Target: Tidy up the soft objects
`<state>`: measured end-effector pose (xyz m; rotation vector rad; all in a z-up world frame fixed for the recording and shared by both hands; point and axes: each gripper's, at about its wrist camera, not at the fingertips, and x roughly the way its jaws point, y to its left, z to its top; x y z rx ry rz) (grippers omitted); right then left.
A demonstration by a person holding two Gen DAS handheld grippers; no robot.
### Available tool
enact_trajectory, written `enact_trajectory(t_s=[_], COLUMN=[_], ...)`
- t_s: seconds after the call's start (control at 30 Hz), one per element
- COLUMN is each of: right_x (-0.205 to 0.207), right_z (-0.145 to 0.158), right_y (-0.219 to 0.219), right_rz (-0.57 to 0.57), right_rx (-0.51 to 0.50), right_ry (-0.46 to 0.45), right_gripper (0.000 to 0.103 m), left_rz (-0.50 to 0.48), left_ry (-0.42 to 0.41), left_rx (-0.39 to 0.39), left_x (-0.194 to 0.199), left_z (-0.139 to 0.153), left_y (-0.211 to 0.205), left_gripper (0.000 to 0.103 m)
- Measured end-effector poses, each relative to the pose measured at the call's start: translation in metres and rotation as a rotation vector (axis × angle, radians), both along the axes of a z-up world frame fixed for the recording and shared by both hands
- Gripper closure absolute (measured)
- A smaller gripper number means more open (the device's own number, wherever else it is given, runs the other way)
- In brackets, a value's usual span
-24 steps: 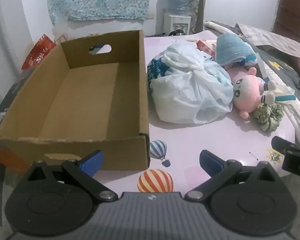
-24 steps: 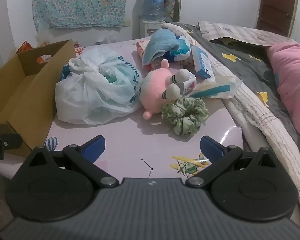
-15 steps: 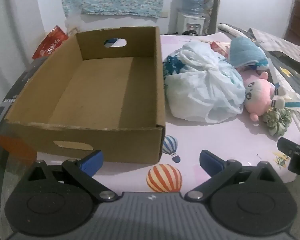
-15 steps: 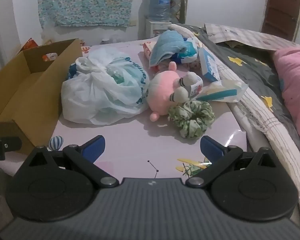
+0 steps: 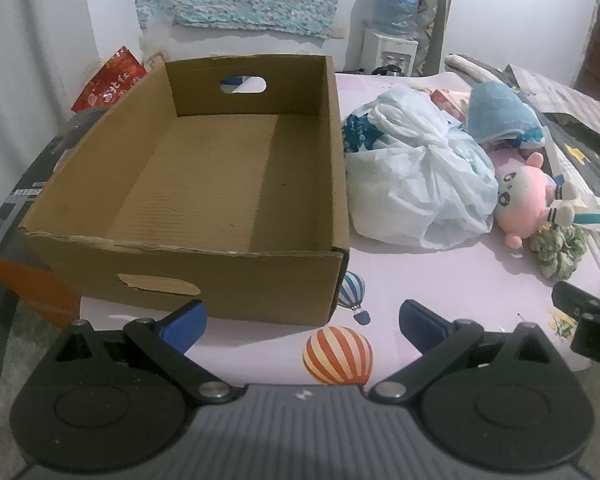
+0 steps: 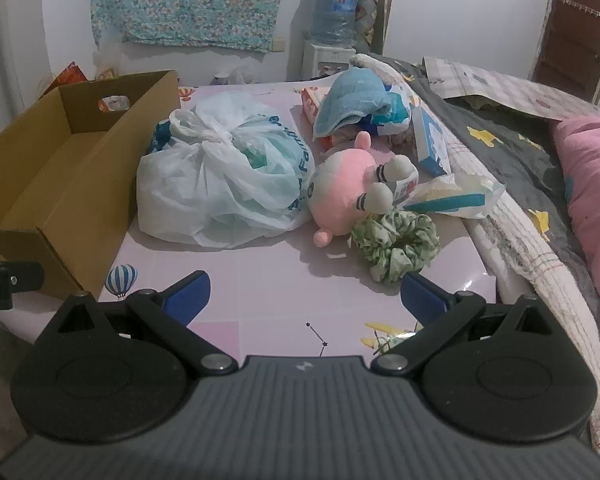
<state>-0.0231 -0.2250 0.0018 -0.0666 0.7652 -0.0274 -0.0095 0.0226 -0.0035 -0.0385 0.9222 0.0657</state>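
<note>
Both pairs of jaws stand spread as wide as they go, with nothing between the blue pads. The left gripper (image 5: 302, 322) hangs tilted down over the near edge of the pink table (image 5: 440, 280), its left pad right in front of the near wall of the cardboard box (image 5: 220, 184), which sits open-topped and bare inside. The right gripper (image 6: 305, 295) hovers over the same table further right, and everything soft lies ahead of it: the green scrunchie (image 6: 396, 246) is nearest, just beyond its right pad; touching that is the pink plush toy (image 6: 344, 200), lying on its side; to the left of the plush, pressed against it, slumps the knotted white plastic bag (image 6: 224, 184); behind them a folded blue towel (image 6: 352, 100) rests on some packets. From the left gripper's side that whole heap lies off to the right, with the bag just beside the box's right wall. So the right hand looks the nearer one to the scrunchie and the plush, while the left is better placed for the box and perhaps the bag. Nothing is in the box yet, so I would judge the sorting has barely begun. The box lies left of the pile, its long sides running away from the grippers, so whatever gets lifted has to travel leftward over that right wall.
</note>
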Motion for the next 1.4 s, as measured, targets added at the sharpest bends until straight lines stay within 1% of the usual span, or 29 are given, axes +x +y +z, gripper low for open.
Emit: enact_trajectory(t_s=[0.3, 1.4], right_x=[0.001, 0.002], right_z=[0.000, 0.001], right_y=[0.004, 0.017], right_rz=[0.009, 0.027], right_rx=[-0.009, -0.025], right_ry=[0.003, 0.007], right_gripper=[0.001, 0.001], left_rz=[0.007, 0.006], left_ry=[-0.007, -0.006], left_rx=[-0.005, -0.006], left_x=[-0.002, -0.002], left_z=[0.000, 0.001], left_y=[0.007, 0.009], left_gripper=[0.000, 0.000])
